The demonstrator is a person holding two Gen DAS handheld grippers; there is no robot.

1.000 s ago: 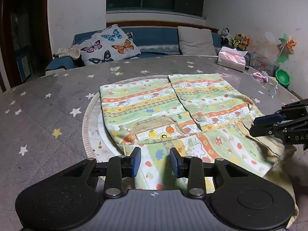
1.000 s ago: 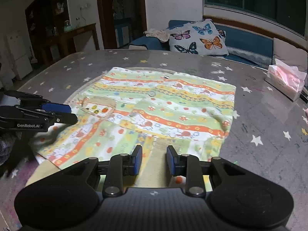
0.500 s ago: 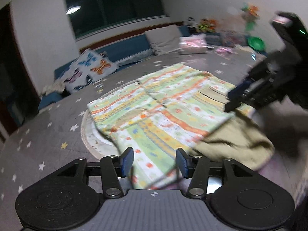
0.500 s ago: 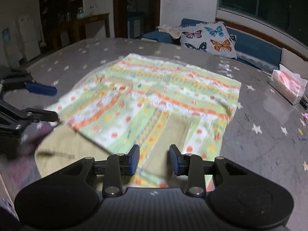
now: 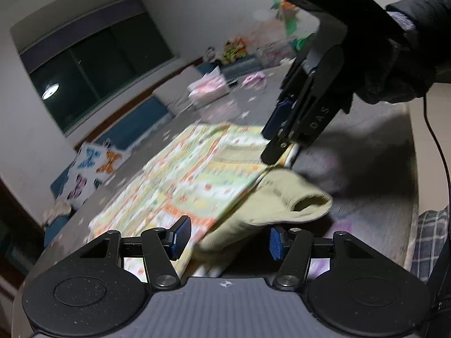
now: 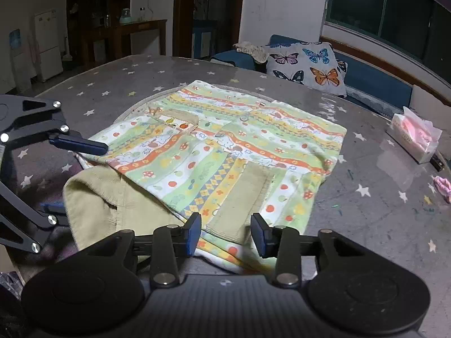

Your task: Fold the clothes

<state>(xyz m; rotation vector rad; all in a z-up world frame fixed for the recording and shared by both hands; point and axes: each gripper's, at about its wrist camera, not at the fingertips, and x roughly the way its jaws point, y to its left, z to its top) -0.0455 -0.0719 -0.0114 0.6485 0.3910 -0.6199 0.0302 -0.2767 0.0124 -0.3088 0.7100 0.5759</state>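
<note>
A child's striped, fruit-print garment [image 6: 231,140] with an olive lining lies spread on the grey star-print table [image 6: 380,211]. Its olive collar part [image 6: 95,197] is bunched at the near left. My right gripper [image 6: 225,233] is open, its jaws straddling the garment's near hem. My left gripper [image 5: 225,238] is open over the olive bunch [image 5: 282,197], tilted steeply; it also shows in the right wrist view [image 6: 70,174], jaws wide. The right gripper [image 5: 279,140] shows in the blurred left wrist view, low over the cloth's edge.
A tissue box [image 6: 414,138] and a pink item [image 6: 444,186] sit at the table's right. A butterfly pillow [image 6: 307,67] lies on the blue sofa behind. The table's edge and a checked cloth [image 5: 431,242] are close at the right in the left wrist view.
Both grippers opened wider. The left gripper swung round and tilted toward the olive collar. The right gripper moved lower over the near hem. The olive part bunched up more.
</note>
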